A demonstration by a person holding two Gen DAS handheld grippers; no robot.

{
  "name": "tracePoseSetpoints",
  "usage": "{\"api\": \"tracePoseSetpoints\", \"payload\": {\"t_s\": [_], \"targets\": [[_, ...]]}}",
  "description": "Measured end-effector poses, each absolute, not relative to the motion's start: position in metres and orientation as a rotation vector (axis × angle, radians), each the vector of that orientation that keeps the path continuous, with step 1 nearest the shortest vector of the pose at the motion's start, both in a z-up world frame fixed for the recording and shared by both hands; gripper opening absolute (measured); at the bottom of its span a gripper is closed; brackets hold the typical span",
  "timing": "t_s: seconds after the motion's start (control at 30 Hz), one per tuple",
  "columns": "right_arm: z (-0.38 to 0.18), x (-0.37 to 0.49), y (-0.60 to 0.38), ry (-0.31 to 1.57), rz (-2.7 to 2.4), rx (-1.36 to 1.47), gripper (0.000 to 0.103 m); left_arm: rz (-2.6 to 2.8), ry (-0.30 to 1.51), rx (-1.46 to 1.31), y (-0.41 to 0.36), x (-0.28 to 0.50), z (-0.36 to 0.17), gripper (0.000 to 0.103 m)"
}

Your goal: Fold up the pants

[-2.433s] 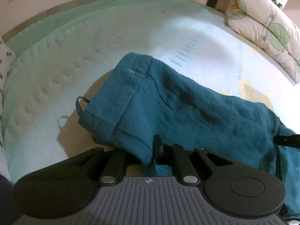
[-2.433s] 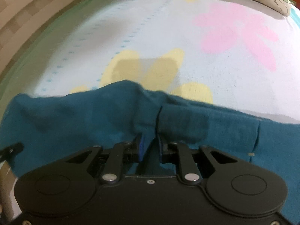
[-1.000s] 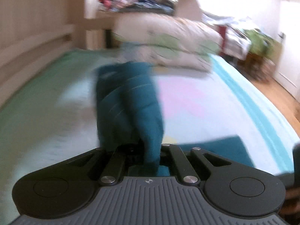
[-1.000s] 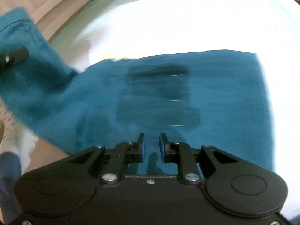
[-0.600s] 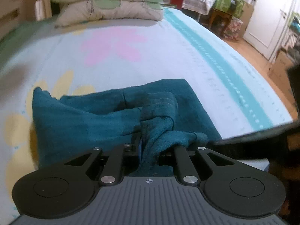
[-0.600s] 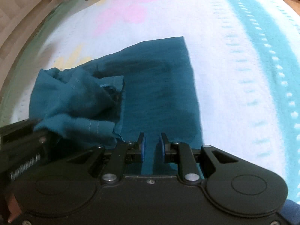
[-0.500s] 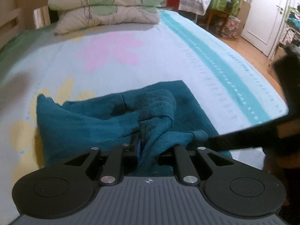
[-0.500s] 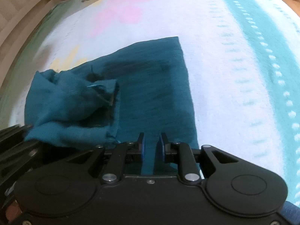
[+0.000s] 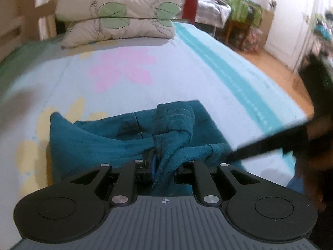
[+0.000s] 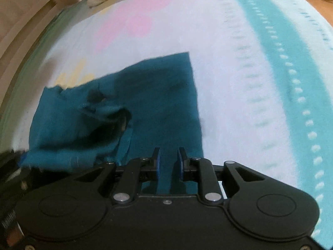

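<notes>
Teal pants (image 9: 116, 137) below pillows (image 9: 118, 23) (stacked)

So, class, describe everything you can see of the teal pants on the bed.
The pants are dark teal, of a soft, slightly fuzzy woven cloth. They lie partly folded on the flowered bedspread: a flat rectangular layer underneath, a rumpled bunch with a stitched hem on top. The left gripper has a fold of them between its fingers; the right gripper hovers open over the flat part.

Dim indoor light, my views bowed at the fisheye edges, motion blur smeared the frame sides, bedspread (image 10: 239, 95) glared pale.
</notes>
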State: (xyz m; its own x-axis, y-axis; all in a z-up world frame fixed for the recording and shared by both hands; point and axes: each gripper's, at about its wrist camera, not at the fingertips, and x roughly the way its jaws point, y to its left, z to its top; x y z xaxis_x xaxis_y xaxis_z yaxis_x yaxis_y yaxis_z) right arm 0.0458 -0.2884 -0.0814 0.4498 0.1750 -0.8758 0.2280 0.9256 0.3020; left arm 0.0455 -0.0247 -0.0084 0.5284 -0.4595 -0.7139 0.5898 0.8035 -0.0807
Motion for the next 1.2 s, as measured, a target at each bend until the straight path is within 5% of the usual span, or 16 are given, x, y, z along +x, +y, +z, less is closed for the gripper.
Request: {"api": "tracePoseSetpoints", "payload": {"t_s": [0.43, 0.6, 0.93, 1.2], "targets": [[-0.108, 0.077, -0.260, 1.057, 0.149, 0.569, 0.029, -0.680, 0.888, 0.061, -0.016, 0.060, -0.001, 0.015], [-0.103, 0.098, -0.277, 0.987, 0.117, 0.614, 0.029, -0.712, 0.907, 0.082, -0.020, 0.051, -0.008, 0.024], [-0.114, 0.104, -0.298, 1.069, 0.046, 0.574, 0.029, -0.781, 0.988, 0.063, -0.027, 0.047, -0.033, 0.024], [-0.116, 0.101, -0.308, 1.073, 0.021, 0.543, 0.027, -0.801, 0.994, 0.036, -0.029, 0.049, -0.033, 0.053]]}}
